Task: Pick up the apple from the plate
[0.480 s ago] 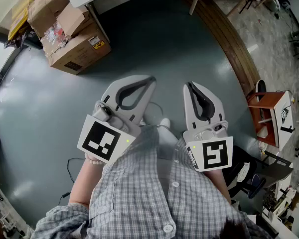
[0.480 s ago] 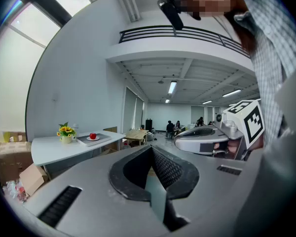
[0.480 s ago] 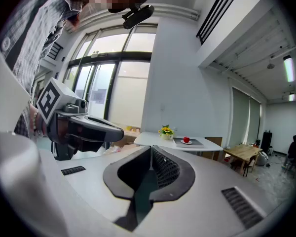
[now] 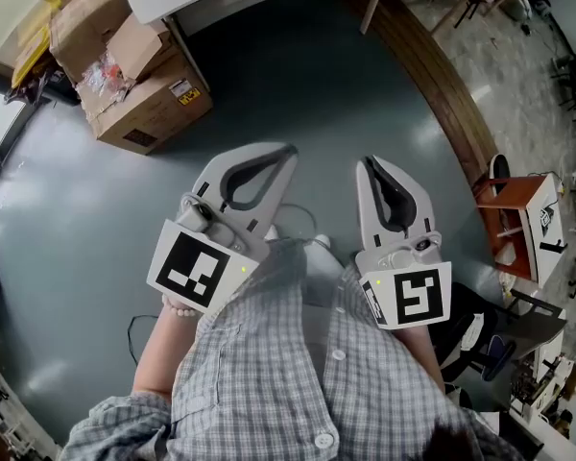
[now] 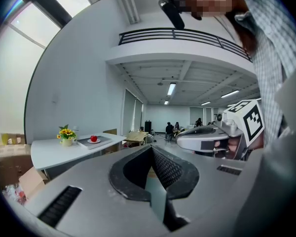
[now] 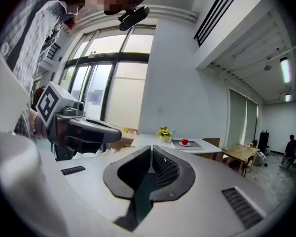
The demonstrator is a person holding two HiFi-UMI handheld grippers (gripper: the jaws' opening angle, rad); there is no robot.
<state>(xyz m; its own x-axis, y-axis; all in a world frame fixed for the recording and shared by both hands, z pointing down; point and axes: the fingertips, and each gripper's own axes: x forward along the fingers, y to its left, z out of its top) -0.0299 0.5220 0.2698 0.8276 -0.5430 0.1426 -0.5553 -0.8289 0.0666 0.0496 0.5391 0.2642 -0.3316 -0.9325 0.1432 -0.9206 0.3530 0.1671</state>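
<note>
Far ahead of both grippers, on a white tabletop [image 6: 209,147], we see the red apple [image 6: 185,141] sitting on a small white plate [image 6: 180,144], which lies on a flat grey tray [image 6: 196,144]. A pot of yellow flowers [image 6: 163,134] stands just beside the tray. From the right gripper [image 6: 151,149], the apple lies ahead and a little to the right of the jaw tips, well apart from them. From the left gripper [image 5: 152,149], it lies ahead and off to the left, again well apart, with the flowers on its far left.

We hold both grippers close in front of the checked shirt [image 4: 288,373], side by side and near each other, pointing outward over the grey-blue floor [image 4: 67,209]. The left gripper's jaws are pressed together, their ribbed pads meeting at the tips, and nothing sits between them. The right gripper's jaws are likewise closed on each other with nothing between them. Neither gripper touches the apple, the plate or the tabletop.

Beyond the left gripper and to its left, cardboard boxes [image 4: 139,75] stand on the floor, near the tabletop's edge at the top of the head view.
</note>
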